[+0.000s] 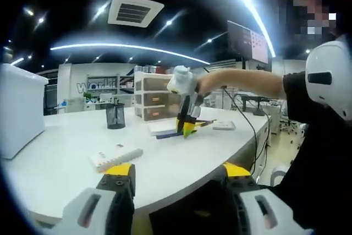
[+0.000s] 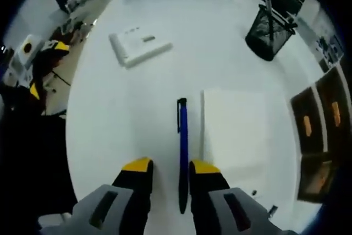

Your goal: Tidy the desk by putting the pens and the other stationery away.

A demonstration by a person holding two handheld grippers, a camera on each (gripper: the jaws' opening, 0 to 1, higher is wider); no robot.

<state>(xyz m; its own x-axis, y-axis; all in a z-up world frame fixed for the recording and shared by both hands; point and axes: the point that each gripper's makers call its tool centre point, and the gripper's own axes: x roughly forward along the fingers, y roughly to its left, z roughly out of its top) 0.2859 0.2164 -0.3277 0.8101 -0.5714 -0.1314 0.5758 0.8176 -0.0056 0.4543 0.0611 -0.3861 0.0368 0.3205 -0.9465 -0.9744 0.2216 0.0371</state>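
Item: blue pen (image 2: 182, 152), with black clip and tip, lying flat on the white desk (image 2: 110, 108). It runs lengthwise between the spread jaws of the right gripper (image 2: 170, 170), nearer the right jaw, apparently not yet pinched.

Beside it, right of the jaws: white notepad (image 2: 236, 130). Ahead: black mesh pen cup (image 2: 268, 34), holding pens already; white box (image 2: 138, 45) ahead-left.

Handling, judged: light, stiff, smooth barrel, liable to roll or slip. Grip mid-barrel, squarely.

Left gripper (image 1: 176, 177): jaws spread, empty, held back at the desk edge.
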